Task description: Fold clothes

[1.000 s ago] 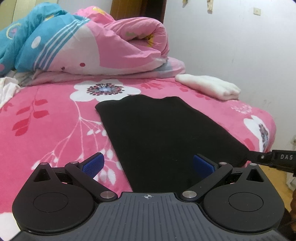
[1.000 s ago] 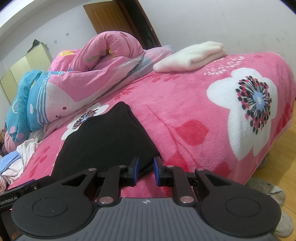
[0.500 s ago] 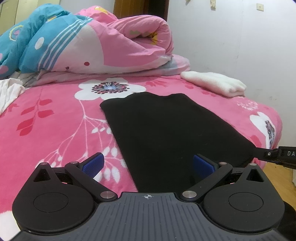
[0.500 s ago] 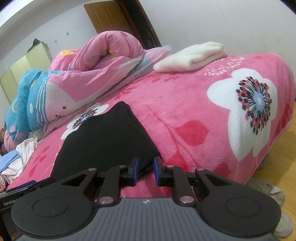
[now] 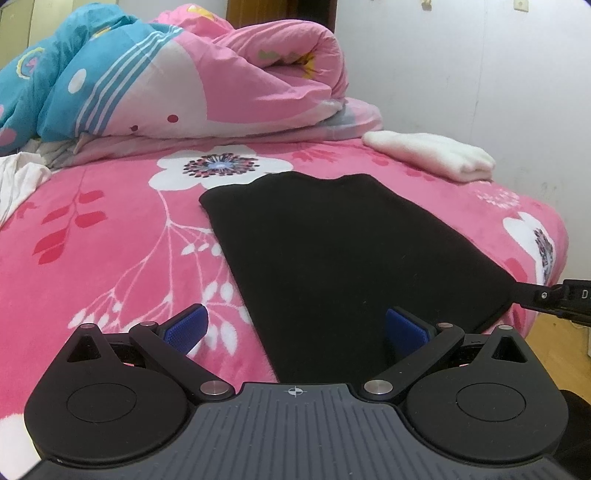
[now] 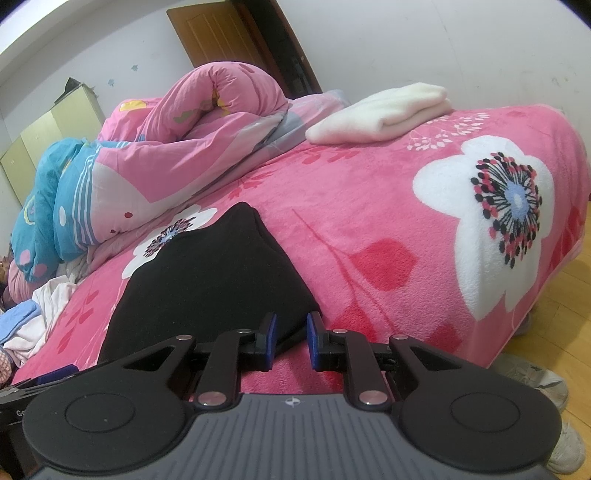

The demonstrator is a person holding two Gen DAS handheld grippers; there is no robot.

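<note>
Black garment: flat on your pink bedspread.
Your left gripper: jaws wide apart, empty.
Your right gripper: jaws narrowly parted at the garment's corner, grip unclear.
Folded white towel: far corner.

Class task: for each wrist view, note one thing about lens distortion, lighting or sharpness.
Left wrist view: fisheye bends the bed's far edge; the black garment reads as flat, featureless dark. Right wrist view: dark vignette corners, the door leans, and the picture stays sharp under even light.

The black garment near edge is hidden behind the left tool
</note>
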